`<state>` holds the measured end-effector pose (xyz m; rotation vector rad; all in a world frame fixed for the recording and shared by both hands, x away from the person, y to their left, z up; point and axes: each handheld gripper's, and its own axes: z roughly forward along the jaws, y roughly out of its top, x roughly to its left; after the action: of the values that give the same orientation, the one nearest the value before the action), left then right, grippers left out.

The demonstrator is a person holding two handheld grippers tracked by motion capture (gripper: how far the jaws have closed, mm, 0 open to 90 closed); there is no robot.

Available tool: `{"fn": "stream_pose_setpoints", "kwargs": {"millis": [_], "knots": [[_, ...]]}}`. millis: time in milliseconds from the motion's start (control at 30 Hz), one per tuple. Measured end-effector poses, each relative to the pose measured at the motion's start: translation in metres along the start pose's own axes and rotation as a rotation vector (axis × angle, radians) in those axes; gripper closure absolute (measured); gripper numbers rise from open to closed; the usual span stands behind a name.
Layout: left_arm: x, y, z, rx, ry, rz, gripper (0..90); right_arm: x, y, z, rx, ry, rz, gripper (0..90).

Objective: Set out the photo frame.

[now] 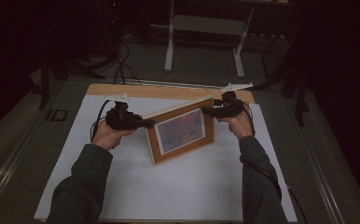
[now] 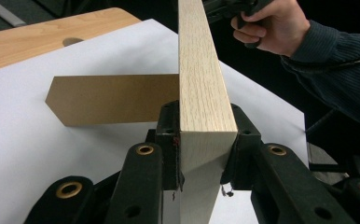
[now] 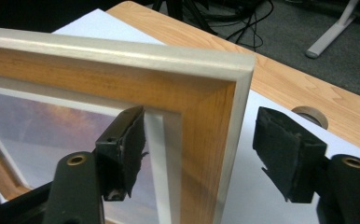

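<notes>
Picture frame (image 1: 180, 130) standing on worktop (image 1: 169, 191): I'm clamping its edge with left gripper (image 1: 145, 124), right gripper (image 1: 211, 111) fingers spread, unclamped; next, easing away.

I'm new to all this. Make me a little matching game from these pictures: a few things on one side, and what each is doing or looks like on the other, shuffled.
Things:
1. picture frame
2. left gripper
3. right gripper
4. back stand
5. white sheet

Descriptions:
A. brown board jutting from the frame's back
B. jaws open, either side of the frame's corner
C. covers the tabletop
D. jaws clamped on the frame's edge
E. stands upright between both grippers

Pairs: 1-E, 2-D, 3-B, 4-A, 5-C
</notes>
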<state>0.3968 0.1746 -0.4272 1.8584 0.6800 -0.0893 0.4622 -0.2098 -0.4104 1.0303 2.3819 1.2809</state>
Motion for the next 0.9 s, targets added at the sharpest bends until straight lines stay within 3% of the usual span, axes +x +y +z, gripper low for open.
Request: {"fn": "stream_pose_setpoints", "kwargs": {"millis": [267, 433, 500, 700, 733, 900], "knots": [[0.004, 0.001, 0.002, -0.002, -0.025, 0.004, 72.6, -0.004, -0.006, 0.0, 0.004, 0.022, 0.014, 31.6], [0.004, 0.001, 0.002, -0.003, -0.016, 0.011, 72.5, -0.005, -0.009, 0.0, -0.001, 0.069, 0.022, 43.7], [0.004, 0.001, 0.002, -0.005, -0.009, 0.011, 72.4, -0.004, -0.008, -0.001, 0.002, 0.06, 0.018, 44.3], [0.004, 0.001, 0.003, -0.011, 0.022, 0.012, 71.8, -0.004, -0.01, -0.002, -0.002, 0.046, 0.035, 46.0], [0.002, 0.002, 0.005, -0.019, 0.059, 0.015, 71.3, -0.005, -0.011, -0.004, -0.002, 0.046, 0.045, 49.1], [0.001, 0.003, 0.008, -0.029, 0.127, 0.015, 70.3, -0.008, -0.016, -0.01, -0.006, 0.053, 0.057, 56.5]]}}
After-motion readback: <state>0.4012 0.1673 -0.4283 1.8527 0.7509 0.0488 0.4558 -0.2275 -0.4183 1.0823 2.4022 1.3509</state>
